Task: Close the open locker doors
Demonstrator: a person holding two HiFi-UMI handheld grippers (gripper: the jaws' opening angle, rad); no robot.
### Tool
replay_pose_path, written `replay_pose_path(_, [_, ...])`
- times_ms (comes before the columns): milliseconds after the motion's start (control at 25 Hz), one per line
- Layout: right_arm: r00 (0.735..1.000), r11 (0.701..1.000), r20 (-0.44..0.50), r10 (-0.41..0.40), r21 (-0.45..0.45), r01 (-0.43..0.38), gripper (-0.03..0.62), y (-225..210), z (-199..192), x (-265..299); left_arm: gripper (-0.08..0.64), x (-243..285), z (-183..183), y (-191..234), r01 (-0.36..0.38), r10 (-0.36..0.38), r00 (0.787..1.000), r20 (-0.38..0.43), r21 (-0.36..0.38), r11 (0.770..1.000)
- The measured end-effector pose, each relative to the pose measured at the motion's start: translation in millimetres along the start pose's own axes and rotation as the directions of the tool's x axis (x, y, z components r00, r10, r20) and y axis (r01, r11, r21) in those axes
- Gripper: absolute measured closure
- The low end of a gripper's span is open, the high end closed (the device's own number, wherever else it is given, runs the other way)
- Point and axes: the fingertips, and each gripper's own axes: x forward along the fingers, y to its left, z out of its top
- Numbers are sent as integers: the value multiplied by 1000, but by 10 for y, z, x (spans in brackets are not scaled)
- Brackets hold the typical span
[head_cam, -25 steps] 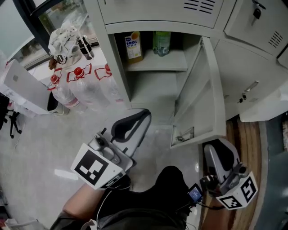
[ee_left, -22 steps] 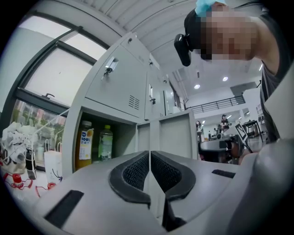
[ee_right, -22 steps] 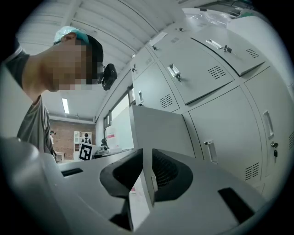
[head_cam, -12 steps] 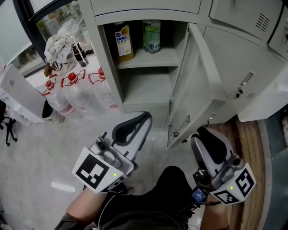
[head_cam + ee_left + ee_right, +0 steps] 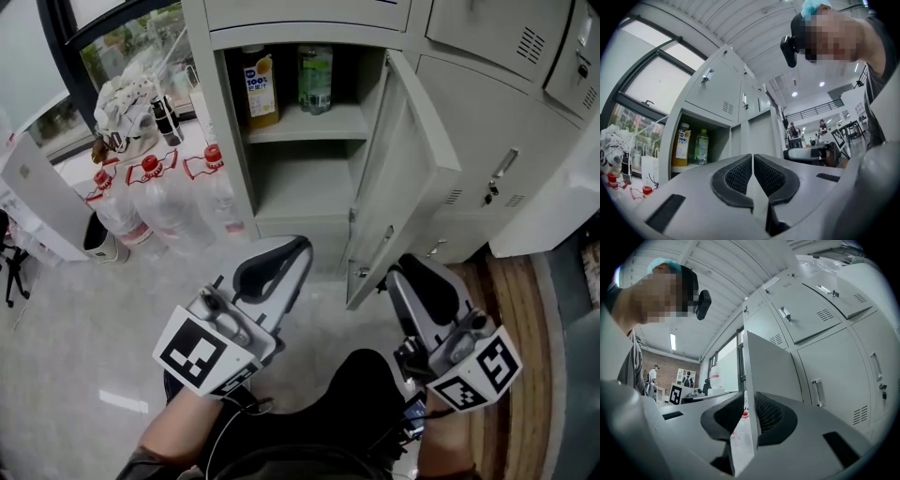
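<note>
Grey lockers (image 5: 487,103) filled the wall ahead in the head view, over a pale floor (image 5: 84,328). One door (image 5: 408,173) stood open, swung out towards me from its hinge on the right of the compartment. Behind it, a juice bottle (image 5: 258,86) and a green bottle (image 5: 316,80) stood side by side on the shelf (image 5: 319,122). Water bottles (image 5: 164,202) with red caps sat on the floor just left of the lockers. My left gripper (image 5: 274,265) hovered low in front of the open compartment, apart from everything. My right gripper (image 5: 417,286) sat just beside the door's lower outer face, near its free corner.

Looking along the left gripper (image 5: 753,172), I saw its jaws pressed together with nothing between them. Past them were the open compartment, both bottles, and the shut lockers above.

Looking along the right gripper (image 5: 747,412), I saw its jaws spread a little. The door (image 5: 766,366) rose edge-on in the gap, its outer face lying along the right pad (image 5: 768,414). The left pad stood clear of it, with red caps showing through the gap. I could not tell whether the pad actually pressed on the door. Shut lockers with handles lined the right side.
</note>
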Motion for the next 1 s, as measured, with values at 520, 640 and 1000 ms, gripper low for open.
replay_pose_path(520, [999, 999, -39, -9, -35, 8, 546, 179, -132, 282, 549, -356, -114, 352, -72, 72, 997, 1, 19, 997])
replay_pose_path(640, [999, 999, -50, 5, -51, -8, 546, 243, -192, 384, 549, -436, -97, 433, -95, 94, 995, 18, 36, 995])
replay_pose_path(1000, [998, 998, -27, 54, -37, -55, 546, 403, -234, 754, 549, -558, -94, 593, -138, 138, 990, 31, 19, 990])
